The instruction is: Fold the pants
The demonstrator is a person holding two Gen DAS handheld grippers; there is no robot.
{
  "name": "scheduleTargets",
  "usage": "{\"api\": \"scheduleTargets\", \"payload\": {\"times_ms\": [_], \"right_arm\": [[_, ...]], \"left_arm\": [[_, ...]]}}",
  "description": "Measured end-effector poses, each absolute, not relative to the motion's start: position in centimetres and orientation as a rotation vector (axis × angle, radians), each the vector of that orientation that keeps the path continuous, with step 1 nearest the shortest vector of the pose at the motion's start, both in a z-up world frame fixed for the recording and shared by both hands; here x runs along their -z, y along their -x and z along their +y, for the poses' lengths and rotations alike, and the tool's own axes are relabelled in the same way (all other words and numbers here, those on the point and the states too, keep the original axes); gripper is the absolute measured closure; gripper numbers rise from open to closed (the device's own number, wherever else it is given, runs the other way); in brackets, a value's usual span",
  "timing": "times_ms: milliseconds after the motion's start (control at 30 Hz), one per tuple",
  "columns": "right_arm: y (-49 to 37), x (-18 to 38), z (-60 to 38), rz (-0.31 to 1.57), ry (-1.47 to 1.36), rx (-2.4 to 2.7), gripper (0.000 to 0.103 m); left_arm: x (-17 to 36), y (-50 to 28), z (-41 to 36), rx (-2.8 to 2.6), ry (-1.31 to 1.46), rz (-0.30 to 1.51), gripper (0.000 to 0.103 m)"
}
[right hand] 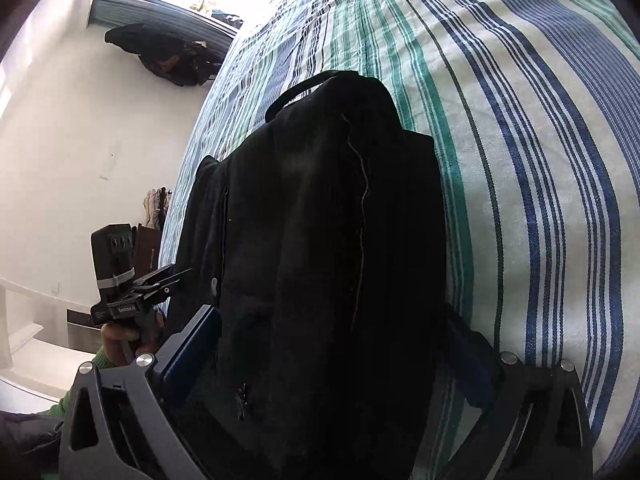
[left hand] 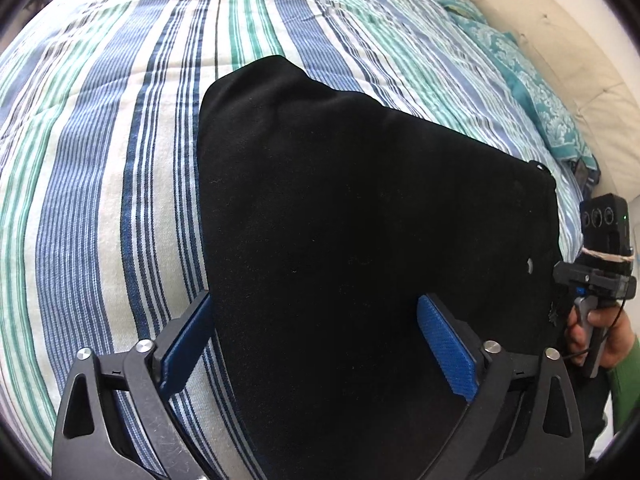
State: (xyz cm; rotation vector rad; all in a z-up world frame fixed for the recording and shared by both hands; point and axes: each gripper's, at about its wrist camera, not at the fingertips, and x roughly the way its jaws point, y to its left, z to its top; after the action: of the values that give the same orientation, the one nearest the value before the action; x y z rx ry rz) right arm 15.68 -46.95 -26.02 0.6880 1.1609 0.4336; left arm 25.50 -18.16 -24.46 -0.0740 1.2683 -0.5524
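Pants (left hand: 360, 220) lie dark on the striped bedspread (left hand: 100, 200), running away from the left gripper (left hand: 316, 340) – jaws spread wide over the near edge, pinching nothing; the right tool shows only as a handle at the far side

From the right gripper (right hand: 332, 348), equally agape and empty, the pants (right hand: 320, 240) reach lengthwise ahead – here alone a loose pale thread (right hand: 362, 208) shows

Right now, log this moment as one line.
black pants: folded on striped bedspread | left gripper: open | right gripper: open, straddling pants
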Motion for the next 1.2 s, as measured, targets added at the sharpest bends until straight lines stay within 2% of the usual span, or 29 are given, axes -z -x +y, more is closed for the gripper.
{"api": "scheduleTargets", "payload": {"times_ms": [67,100,133,167,200,267,333,433,567,1000,1200], "right_arm": [[-15.4,25.7,-46.5,1.150,-0.675,-0.406,0.001],[-15.3,25.7,-46.3,1.137,-0.683,-0.390,0.003],[-15.2,25.6,-46.2,1.125,-0.687,-0.374,0.011],[-15.0,25.6,-46.2,1.121,-0.677,-0.360,0.025],[-15.0,25.6,-46.3,1.124,-0.663,-0.359,0.030],[-14.8,25.3,-46.3,1.122,-0.640,-0.370,0.048],[-14.5,24.4,-45.6,1.106,-0.572,-0.367,0.053],[-13.8,22.8,-44.1,1.058,-0.502,-0.340,0.058],[-12.5,21.2,-43.9,0.984,-0.555,-0.338,0.063],[-12.0,19.5,-42.4,0.910,-0.606,-0.428,0.065],[-13.0,20.1,-41.4,0.917,-0.608,-0.434,0.065]], "left_arm": [[24.1,-25.4,-18.2,0.543,0.081,1.268,0.034],[23.9,-25.3,-18.1,0.538,0.081,1.265,0.039],[23.6,-25.2,-18.0,0.529,0.080,1.256,0.048],[23.4,-25.0,-17.9,0.518,0.079,1.246,0.057],[23.1,-24.7,-17.7,0.510,0.079,1.236,0.061],[22.7,-24.2,-17.8,0.498,0.066,1.209,0.072],[22.0,-23.4,-18.3,0.483,0.030,1.176,0.078],[20.8,-22.1,-18.8,0.468,0.006,1.128,0.081],[18.8,-20.7,-18.1,0.483,0.011,1.077,0.082],[15.8,-19.6,-17.2,0.459,-0.002,1.001,0.082],[17.0,-19.5,-17.0,0.416,-0.019,1.020,0.082]]}}
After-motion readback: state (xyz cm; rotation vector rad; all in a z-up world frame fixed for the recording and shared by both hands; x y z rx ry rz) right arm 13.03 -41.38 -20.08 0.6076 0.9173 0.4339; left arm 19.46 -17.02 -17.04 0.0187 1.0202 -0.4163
